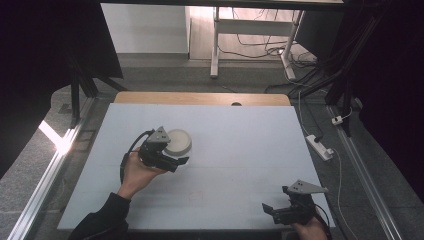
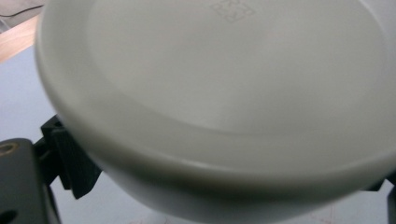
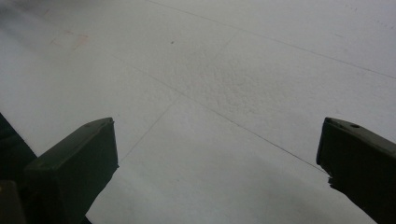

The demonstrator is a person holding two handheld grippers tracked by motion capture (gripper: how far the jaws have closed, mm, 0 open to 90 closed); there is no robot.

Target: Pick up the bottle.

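Round, smooth matte white lidded tub [image 1: 178, 141] sits clamped in the left gripper [image 1: 172, 159]; contents hidden. Right gripper [image 1: 280, 209] hangs spread wide, holding nothing, over the grainy white table [image 1: 240, 140].

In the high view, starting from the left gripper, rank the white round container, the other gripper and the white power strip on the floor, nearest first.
1. White round container: right at the left gripper, between its jaws.
2. Right gripper: near the table's front right corner.
3. White power strip: on the floor, beyond the table's right edge.

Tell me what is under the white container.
The container sits on the pale table, between the left claw's jaws. Its lid covers the inside, and its own body hides the patch of table beneath it.
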